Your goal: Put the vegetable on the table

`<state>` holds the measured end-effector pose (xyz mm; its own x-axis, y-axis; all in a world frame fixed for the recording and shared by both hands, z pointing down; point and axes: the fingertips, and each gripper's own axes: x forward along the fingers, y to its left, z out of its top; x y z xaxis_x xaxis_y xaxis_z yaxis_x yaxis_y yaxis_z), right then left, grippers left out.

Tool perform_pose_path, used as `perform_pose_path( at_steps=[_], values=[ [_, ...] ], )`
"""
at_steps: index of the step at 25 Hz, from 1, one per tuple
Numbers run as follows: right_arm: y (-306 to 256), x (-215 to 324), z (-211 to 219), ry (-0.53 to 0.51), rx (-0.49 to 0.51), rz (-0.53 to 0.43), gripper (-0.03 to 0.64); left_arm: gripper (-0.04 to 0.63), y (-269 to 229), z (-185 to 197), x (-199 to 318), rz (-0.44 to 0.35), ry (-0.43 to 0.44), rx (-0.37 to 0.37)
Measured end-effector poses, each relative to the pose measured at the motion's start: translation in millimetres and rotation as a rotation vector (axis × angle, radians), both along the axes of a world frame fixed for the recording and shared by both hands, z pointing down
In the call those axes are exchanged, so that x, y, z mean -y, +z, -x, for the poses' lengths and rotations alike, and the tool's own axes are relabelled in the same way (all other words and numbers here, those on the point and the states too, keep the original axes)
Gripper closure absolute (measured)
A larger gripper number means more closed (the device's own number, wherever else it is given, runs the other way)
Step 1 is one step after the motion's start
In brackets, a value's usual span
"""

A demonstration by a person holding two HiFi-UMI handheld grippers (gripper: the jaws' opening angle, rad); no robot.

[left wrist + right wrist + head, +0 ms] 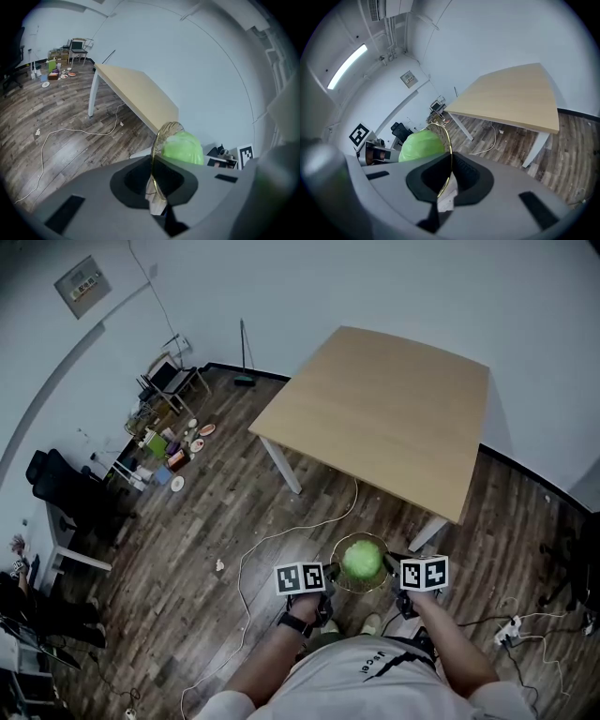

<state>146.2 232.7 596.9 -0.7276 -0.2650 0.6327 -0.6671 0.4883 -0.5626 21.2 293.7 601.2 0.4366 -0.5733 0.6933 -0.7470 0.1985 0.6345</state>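
A round green cabbage (362, 560) lies in a gold wire basket (338, 552) held in the air between both grippers, in front of the person's chest. My left gripper (330, 571) is shut on the basket's rim (158, 149) on its left side. On the opposite side, my right gripper (390, 565) is shut on the rim (446, 140). The cabbage (183, 147) shows beyond the left jaws, and the cabbage (421, 145) sits past the right jaws. The light wooden table (384, 414) stands ahead, with nothing on its top.
A white cable (272, 538) trails over the wooden floor between me and the table. Plates, bottles and chairs (173, 432) clutter the far left by the wall. A black office chair (61, 484) stands at left. A power strip (509, 626) lies at right.
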Motion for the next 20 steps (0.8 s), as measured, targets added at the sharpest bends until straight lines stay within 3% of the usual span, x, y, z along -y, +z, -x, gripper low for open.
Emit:
perform_pose_path(
  at_steps=[13, 20],
  values=[
    [0.4, 29.2, 8.9, -0.017, 0.009, -0.006, 0.594, 0.571, -1.3, 8.0, 27.6, -0.004, -0.033, 0.01],
    [29.8, 38.7, 23.3, -0.006, -0.084, 0.098, 0.595, 0.571, 30.8, 25.1, 42.2, 0.094, 0.022, -0.021]
  ],
)
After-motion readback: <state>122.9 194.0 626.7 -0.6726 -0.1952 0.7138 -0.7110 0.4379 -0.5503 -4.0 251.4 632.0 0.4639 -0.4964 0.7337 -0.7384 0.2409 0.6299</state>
